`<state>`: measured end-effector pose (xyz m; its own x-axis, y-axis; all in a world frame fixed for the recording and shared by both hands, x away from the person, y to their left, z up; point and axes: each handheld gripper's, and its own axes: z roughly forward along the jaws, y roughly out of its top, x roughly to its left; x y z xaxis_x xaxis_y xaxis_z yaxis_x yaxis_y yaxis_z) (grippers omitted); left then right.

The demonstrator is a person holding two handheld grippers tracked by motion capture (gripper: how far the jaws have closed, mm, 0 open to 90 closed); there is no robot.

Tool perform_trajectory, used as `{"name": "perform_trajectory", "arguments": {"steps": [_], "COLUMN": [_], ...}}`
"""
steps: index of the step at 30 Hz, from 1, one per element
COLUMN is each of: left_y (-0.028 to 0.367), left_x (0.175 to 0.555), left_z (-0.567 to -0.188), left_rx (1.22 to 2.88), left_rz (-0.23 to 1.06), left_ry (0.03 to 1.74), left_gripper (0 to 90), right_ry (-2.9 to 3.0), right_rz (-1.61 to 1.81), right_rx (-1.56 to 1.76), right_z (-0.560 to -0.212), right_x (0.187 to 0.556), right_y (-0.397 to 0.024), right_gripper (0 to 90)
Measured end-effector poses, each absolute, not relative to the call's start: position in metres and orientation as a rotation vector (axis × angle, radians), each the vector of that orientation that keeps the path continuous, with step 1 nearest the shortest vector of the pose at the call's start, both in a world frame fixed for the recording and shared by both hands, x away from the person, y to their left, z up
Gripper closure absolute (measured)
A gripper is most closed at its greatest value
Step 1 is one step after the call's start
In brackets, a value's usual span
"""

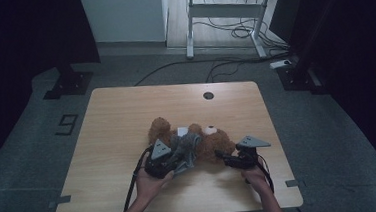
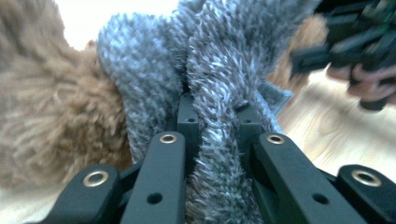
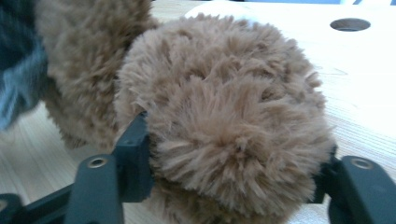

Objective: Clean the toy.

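Note:
A brown teddy bear lies on the wooden table, near its front edge. A grey knitted garment drapes over the bear's middle. My left gripper is at the bear's left side, and in the left gripper view its jaws are shut on a fold of that grey knit. My right gripper comes in from the right. Its jaws press into both sides of a round fluffy part of the bear. The right gripper appears blurred in the left gripper view.
A round cable hole sits near the table's far edge. Bare tabletop stretches to the left and behind the bear. Beyond the table stand a white desk frame, floor cables and dark stands on both sides.

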<state>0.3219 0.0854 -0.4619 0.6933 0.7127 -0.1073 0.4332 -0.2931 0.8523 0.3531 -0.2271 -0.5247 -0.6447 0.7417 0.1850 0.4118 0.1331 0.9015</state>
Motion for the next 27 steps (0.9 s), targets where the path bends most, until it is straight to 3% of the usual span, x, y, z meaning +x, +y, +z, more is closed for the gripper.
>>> {"name": "perform_trajectory", "arguments": {"steps": [5, 12, 27], "left_y": [0.061, 0.028, 0.127], "left_x": [0.34, 0.361, 0.36], "left_z": [-0.427, -0.442, -0.45], "left_rx": [1.935, 1.993, 1.961], "left_rz": [0.387, 0.337, 0.416], "left_ry": [0.858, 0.893, 1.087], "left_gripper": [77.3, 77.5, 77.4], "right_ry": [2.112, 2.104, 2.105], "right_rz": [1.53, 1.49, 1.492], "right_rx": [1.096, 1.115, 1.101], "right_z": [-0.527, -0.528, -0.528], "right_x": [0.35, 0.35, 0.349], "right_y": [-0.228, -0.229, -0.229], "right_gripper": [38.0, 38.2, 39.5]}}
